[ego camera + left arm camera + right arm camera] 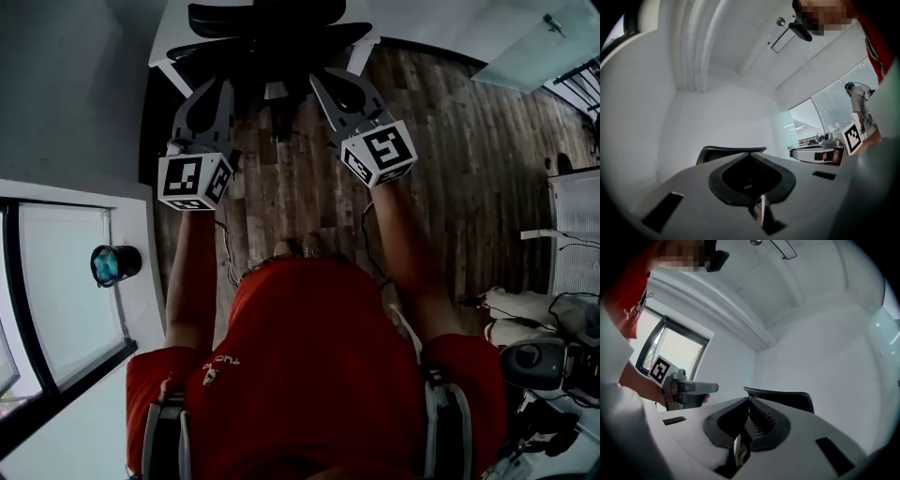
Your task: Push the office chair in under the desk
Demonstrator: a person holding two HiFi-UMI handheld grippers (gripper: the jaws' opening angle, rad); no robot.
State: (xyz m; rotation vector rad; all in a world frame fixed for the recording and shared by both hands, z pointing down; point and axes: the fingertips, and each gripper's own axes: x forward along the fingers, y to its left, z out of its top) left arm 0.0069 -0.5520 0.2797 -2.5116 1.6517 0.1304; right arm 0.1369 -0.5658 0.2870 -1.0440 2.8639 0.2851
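The black office chair [267, 26] stands at the top of the head view, its seat partly under the white desk [167, 45]. My left gripper [221, 90] and right gripper [322, 79] are held out side by side, tips at the chair's back; whether they touch it I cannot tell. Both are shut with nothing between the jaws. In the left gripper view the left gripper [750, 153] has its tips together, and the top edge of the chair back [723, 150] shows just beyond. In the right gripper view the right gripper [749, 399] is likewise closed before the chair back [787, 398].
Dark wood floor [469, 178] spreads to the right, with cables [228, 258] near the person's feet. A glass partition with a white sill [66, 291] runs along the left. Equipment and white gear [544, 356] crowd the lower right. A white wall [717, 117] rises behind the chair.
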